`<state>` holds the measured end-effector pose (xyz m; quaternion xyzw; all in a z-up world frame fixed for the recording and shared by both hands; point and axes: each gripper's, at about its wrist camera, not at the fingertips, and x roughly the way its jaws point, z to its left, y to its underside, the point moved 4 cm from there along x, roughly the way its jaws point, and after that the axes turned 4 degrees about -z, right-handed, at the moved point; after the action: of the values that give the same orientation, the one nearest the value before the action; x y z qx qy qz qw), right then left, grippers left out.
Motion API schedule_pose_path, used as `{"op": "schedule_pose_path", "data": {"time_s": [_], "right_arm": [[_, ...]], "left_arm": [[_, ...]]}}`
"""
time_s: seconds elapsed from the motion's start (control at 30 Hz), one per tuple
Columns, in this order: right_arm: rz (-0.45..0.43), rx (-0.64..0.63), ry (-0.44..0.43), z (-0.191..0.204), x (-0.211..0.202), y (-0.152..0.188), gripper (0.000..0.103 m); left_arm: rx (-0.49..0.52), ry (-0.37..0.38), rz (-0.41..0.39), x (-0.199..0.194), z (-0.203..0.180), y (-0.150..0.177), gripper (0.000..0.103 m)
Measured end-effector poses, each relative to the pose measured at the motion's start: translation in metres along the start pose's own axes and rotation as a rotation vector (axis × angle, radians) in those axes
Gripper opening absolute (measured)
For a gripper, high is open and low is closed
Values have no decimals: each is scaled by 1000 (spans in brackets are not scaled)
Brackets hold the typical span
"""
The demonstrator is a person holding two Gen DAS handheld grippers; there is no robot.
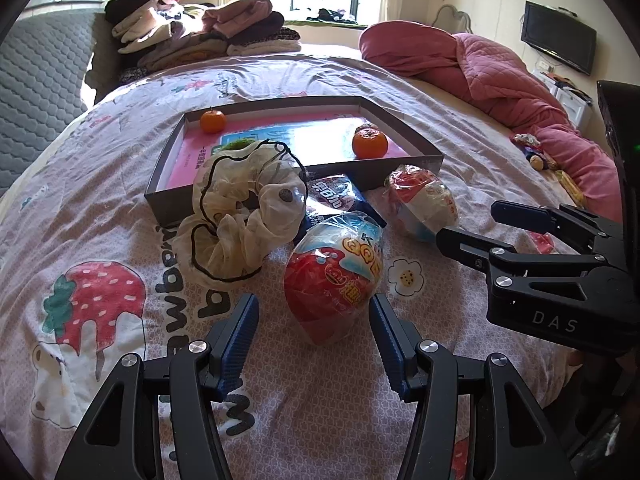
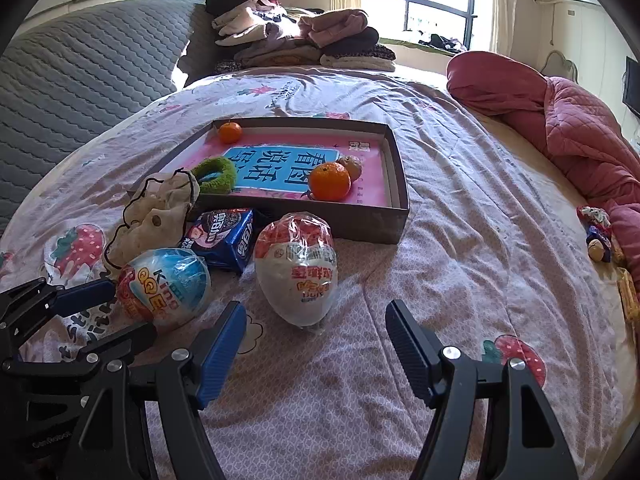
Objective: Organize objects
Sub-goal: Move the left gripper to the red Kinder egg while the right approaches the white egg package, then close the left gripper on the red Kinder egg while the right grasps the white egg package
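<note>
A red-and-blue wrapped toy egg [image 1: 334, 276] [image 2: 164, 288] lies on the strawberry-print bedsheet. Its near end sits between the blue pads of my left gripper [image 1: 314, 308] [image 2: 134, 308], which is open, with a gap on each side. A white-and-red wrapped egg [image 2: 296, 268] [image 1: 424, 200] stands just ahead of my right gripper [image 2: 315, 311] [image 1: 466, 220], also open and empty. Behind them are a blue cookie pack [image 2: 224, 240] [image 1: 332, 196] and a cream scrunchie [image 1: 240, 208] [image 2: 156, 216]. The shallow grey box [image 1: 400, 116] [image 2: 360, 220] holds oranges [image 1: 370, 143] [image 2: 330, 181] and a green scrunchie [image 2: 214, 174].
Folded clothes [image 1: 200, 32] [image 2: 300, 36] are piled at the bed's far end, beside a grey quilted headboard [image 2: 80, 60]. A pink quilt [image 1: 500, 68] [image 2: 560, 120] is bunched on the right. Small snacks [image 2: 596, 236] lie near it. Bare sheet shows right of the box.
</note>
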<state>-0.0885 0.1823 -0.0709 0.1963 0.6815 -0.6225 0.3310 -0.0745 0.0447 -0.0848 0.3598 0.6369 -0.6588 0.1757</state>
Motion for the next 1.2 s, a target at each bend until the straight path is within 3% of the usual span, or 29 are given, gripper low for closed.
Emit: {"op": "schedule_pose_path", "data": {"time_s": [1.2], "right_arm": [[0, 20, -21, -5, 42, -19, 71]], "left_arm": [[-5, 53, 10, 32, -14, -17, 59]]}}
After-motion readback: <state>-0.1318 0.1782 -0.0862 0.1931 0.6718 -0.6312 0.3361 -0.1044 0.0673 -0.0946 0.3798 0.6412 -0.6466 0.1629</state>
